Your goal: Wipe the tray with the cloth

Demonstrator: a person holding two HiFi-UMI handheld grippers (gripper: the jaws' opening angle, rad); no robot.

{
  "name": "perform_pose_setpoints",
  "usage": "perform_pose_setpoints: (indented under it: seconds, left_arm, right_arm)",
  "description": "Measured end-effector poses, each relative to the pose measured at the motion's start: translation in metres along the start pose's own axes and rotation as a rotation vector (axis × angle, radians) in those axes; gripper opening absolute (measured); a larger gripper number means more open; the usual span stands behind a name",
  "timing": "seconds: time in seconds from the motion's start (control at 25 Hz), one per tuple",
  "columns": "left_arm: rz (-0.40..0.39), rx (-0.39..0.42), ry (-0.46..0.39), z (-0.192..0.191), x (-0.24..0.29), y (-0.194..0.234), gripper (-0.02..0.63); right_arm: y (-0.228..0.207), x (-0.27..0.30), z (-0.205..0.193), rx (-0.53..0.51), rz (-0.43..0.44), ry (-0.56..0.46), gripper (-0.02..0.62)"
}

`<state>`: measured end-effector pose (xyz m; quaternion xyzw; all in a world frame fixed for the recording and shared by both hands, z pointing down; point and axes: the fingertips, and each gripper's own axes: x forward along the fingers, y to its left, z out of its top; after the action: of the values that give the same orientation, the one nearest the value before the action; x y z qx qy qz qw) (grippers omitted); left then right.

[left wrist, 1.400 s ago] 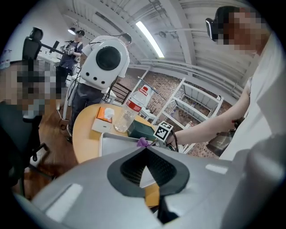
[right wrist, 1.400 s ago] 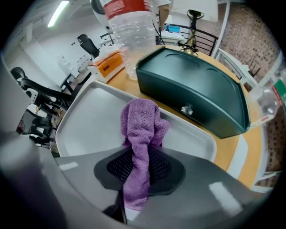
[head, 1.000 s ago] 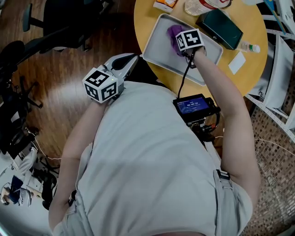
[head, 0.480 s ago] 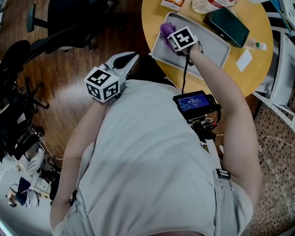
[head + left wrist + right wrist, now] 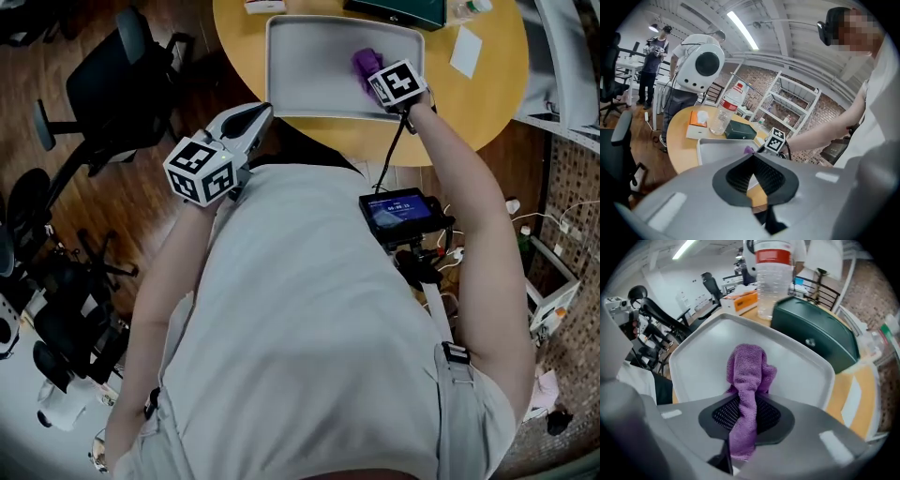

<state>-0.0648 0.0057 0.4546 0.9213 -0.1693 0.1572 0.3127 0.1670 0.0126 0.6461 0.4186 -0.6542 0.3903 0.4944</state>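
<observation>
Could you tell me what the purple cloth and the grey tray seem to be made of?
The purple cloth: probably microfibre or terry, given its fuzzy looped pile and soft folds.
The grey tray: likely matte plastic, smooth with rounded corners, no glare; possibly painted metal.

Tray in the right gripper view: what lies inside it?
Only the purple cloth, pinched in the right claw, lies inside the grey tray. The tray floor beneath the cloth is covered.

No writing could be read: the red label on the bottle [image 5: 774, 287], the orange box [image 5: 698, 118] and the small lit screen [image 5: 394, 214] were all too blurred.
</observation>
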Motion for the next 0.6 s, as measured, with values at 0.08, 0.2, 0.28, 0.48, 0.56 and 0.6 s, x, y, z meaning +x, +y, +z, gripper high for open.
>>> perform_pose_setpoints:
  seconds: [0.08, 0.2, 0.28, 0.48, 0.56, 0.6]
  left_arm:
    - [-0.020, 0.013, 0.007, 0.004, 0.015, -0.015, 0.000]
    - [-0.037, 0.022, 0.021, 0.005, 0.035, -0.034, 0.000]
    - [-0.041, 0.013, 0.019, 0.006, 0.044, -0.044, 0.000]
    - [-0.027, 0.017, 0.009, 0.007, 0.047, -0.051, 0.000]
    - [-0.030, 0.015, 0.016, 0.006, 0.045, -0.049, 0.000]
    - [-0.038, 0.017, 0.020, 0.007, 0.045, -0.048, 0.000]
  right_arm:
    - [-0.028, -0.008, -0.019, 0.077, -0.027, -0.011, 0.075]
    - [-0.059, -0.016, -0.042, 0.196, -0.044, -0.027, 0.075]
    - [-0.070, -0.020, -0.053, 0.269, -0.037, -0.036, 0.075]
    - [-0.075, -0.024, -0.057, 0.264, -0.052, -0.035, 0.075]
    - [-0.072, -0.023, -0.058, 0.255, -0.075, -0.033, 0.075]
    - [-0.069, -0.022, -0.058, 0.252, -0.082, -0.030, 0.075]
